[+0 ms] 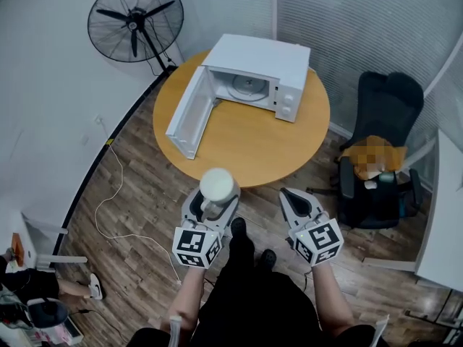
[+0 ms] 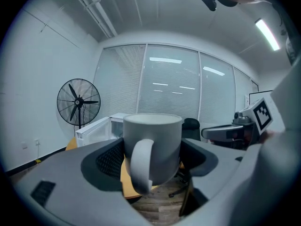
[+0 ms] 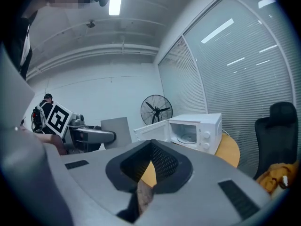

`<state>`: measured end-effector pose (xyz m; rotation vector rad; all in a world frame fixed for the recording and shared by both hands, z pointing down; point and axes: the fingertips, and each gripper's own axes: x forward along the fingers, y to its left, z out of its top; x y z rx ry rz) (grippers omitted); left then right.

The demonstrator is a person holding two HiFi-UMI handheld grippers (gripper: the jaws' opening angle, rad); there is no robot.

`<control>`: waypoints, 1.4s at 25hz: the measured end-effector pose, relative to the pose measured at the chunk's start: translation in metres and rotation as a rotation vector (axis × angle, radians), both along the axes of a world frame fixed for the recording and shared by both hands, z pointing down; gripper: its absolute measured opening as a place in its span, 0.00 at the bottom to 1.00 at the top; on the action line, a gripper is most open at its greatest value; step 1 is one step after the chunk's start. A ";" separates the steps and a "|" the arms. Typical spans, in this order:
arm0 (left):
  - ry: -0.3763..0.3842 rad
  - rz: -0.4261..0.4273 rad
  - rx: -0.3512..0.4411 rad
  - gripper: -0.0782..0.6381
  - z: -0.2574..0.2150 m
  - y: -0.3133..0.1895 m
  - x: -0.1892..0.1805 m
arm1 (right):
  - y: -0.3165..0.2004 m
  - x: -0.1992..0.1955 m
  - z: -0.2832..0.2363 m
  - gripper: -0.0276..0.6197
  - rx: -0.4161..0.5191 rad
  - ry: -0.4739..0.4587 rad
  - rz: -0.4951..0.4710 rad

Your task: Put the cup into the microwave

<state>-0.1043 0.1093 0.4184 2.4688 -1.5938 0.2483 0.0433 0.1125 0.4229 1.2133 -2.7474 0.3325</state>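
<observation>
Left gripper is pinching the white cup, one jaw pressed to each side of its body. The cup sits upright between them with its handle turned back toward the person holding the tool, and its open mouth faces up. It is held in the air, off any surface, right at the near rim of the round wooden table.

Just to that gripper's right, and about level with it, the right gripper has its jaws pressed together at the tips with nothing between them. Its own view shows only a sliver of tabletop and floor below the closed tips.

Ahead of both tools, on the far part of the table, stands the white microwave. Its door is swung wide open toward the left gripper's side, and the glass turntable shows inside the bare cavity. The cup is well apart from it, with open tabletop between them.

Farther off, beyond the left gripper and past the table, a black standing fan is against the wall. Off to the right gripper's side is a dark office chair.
</observation>
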 end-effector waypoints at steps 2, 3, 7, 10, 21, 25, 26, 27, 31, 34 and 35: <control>-0.002 0.015 0.004 0.62 -0.001 -0.014 -0.003 | -0.012 -0.004 -0.003 0.06 0.005 0.008 0.010; -0.005 0.023 0.006 0.62 -0.002 -0.020 -0.004 | -0.018 -0.007 -0.004 0.06 0.008 0.011 0.014; 0.002 0.057 0.006 0.62 -0.004 -0.050 -0.010 | -0.046 -0.019 -0.012 0.06 0.020 0.024 0.027; 0.009 0.081 0.013 0.62 -0.007 -0.075 -0.015 | -0.069 -0.027 -0.018 0.06 0.027 0.031 0.046; 0.016 0.158 0.026 0.62 -0.007 -0.156 -0.038 | -0.139 -0.050 -0.021 0.06 0.024 0.060 0.137; 0.020 0.189 0.009 0.62 0.003 -0.171 -0.044 | -0.154 -0.061 -0.015 0.06 0.007 0.065 0.163; 0.017 0.194 0.005 0.62 0.005 -0.175 -0.045 | -0.157 -0.063 -0.014 0.06 0.004 0.064 0.168; 0.012 0.198 0.001 0.62 0.007 -0.179 -0.046 | -0.160 -0.065 -0.013 0.06 0.002 0.062 0.173; 0.006 0.208 -0.017 0.62 0.015 -0.191 -0.051 | -0.168 -0.071 -0.006 0.06 -0.017 0.058 0.188; 0.001 0.218 -0.027 0.62 0.018 -0.197 -0.051 | -0.172 -0.071 0.000 0.06 -0.033 0.056 0.196; 0.000 0.219 -0.032 0.62 0.020 -0.199 -0.050 | -0.174 -0.071 0.001 0.06 -0.036 0.054 0.198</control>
